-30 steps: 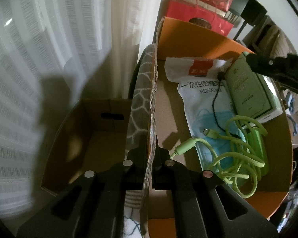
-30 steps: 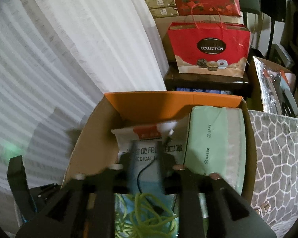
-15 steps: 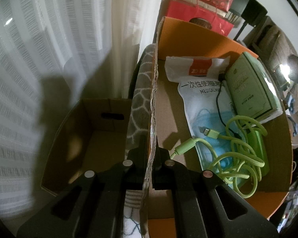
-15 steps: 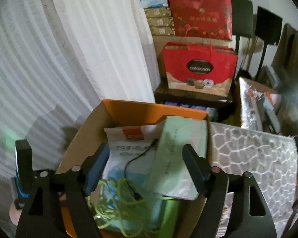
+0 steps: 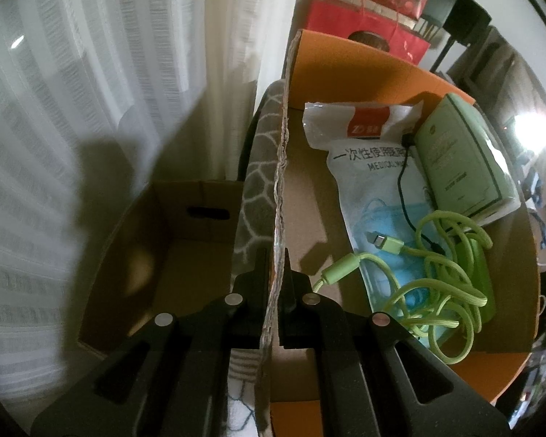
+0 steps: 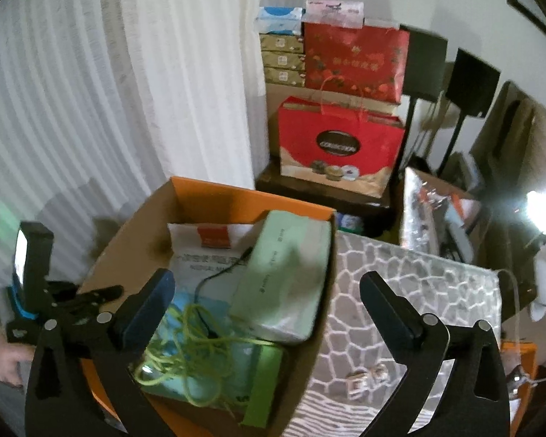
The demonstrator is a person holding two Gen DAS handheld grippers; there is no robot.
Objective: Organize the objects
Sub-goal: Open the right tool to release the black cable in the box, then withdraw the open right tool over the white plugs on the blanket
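Below wide-open, empty right tongs (image 6: 265, 291), green pack (image 6: 284, 276) in orange box (image 6: 251, 196), left tongs (image 5: 275, 284) pinching its wall.

In the cardboard box (image 5: 364, 73): mask packet (image 5: 360, 167) flat on the floor, tissue pack (image 5: 458, 167) right of it, charging cable (image 5: 440, 276) coiled on top. Left, beyond the wall: empty carton (image 5: 156, 255).
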